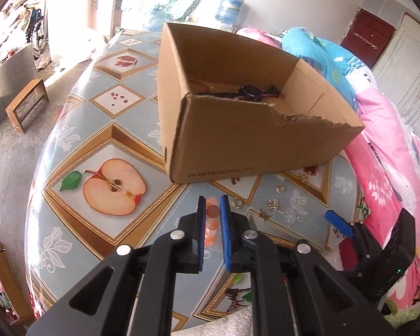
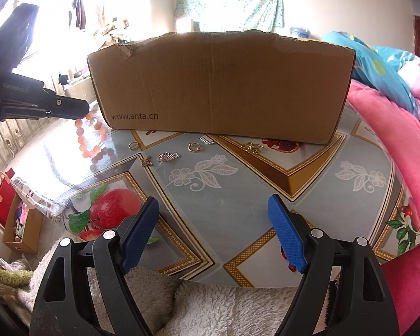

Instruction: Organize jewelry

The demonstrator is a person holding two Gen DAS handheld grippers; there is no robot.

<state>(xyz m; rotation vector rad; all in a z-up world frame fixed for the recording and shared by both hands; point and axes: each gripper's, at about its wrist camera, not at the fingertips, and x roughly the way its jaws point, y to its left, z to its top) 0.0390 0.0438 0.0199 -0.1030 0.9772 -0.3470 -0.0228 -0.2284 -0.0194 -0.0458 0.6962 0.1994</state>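
A bed with pink bedding [image 2: 383, 128] flanks the right of a fruit-patterned table [image 2: 266, 196]. On it stands a torn cardboard box [image 2: 218, 84] with a watch [image 1: 249, 93] inside. The right gripper [image 2: 214, 235] hovers wide open, holding nothing. At far left, the left gripper [image 1: 212, 210] pinches an orange bead bracelet [image 2: 91, 137], dangling. 2 rings [image 2: 165, 146] lie near the box.

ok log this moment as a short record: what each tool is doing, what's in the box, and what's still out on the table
left tool: shut on bead bracelet, lifted beside the box
right tool: open, holding nothing
cardboard box: on the table, wristwatch inside
table: gold ring, butterfly charm and other small metal pieces lie loose in front of the box
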